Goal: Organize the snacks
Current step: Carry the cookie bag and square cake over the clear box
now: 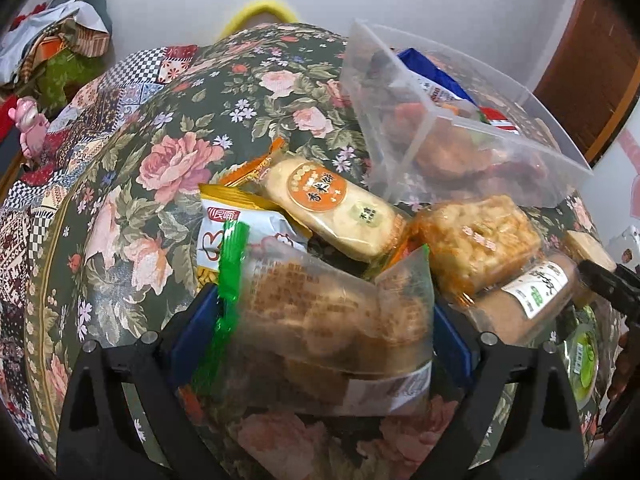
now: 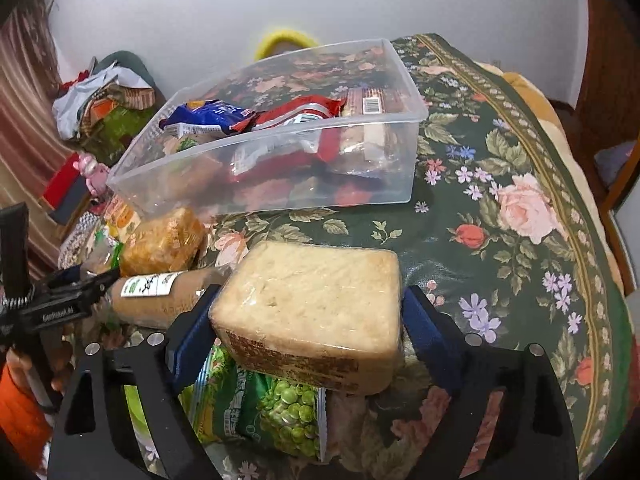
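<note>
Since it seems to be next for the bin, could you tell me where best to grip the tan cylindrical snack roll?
Grip the tan roll across its middle, from above, fingers spanning its narrow width: it lies flat on the tablecloth, with other snacks crowding its ends.

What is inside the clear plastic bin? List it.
The clear plastic bin holds a blue packet, a red packet and a brown barcoded pack. Items beneath them are blurred through the wall.

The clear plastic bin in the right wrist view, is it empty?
No, the clear plastic bin already holds several packets, among them a blue snack bag and a red one.
</note>
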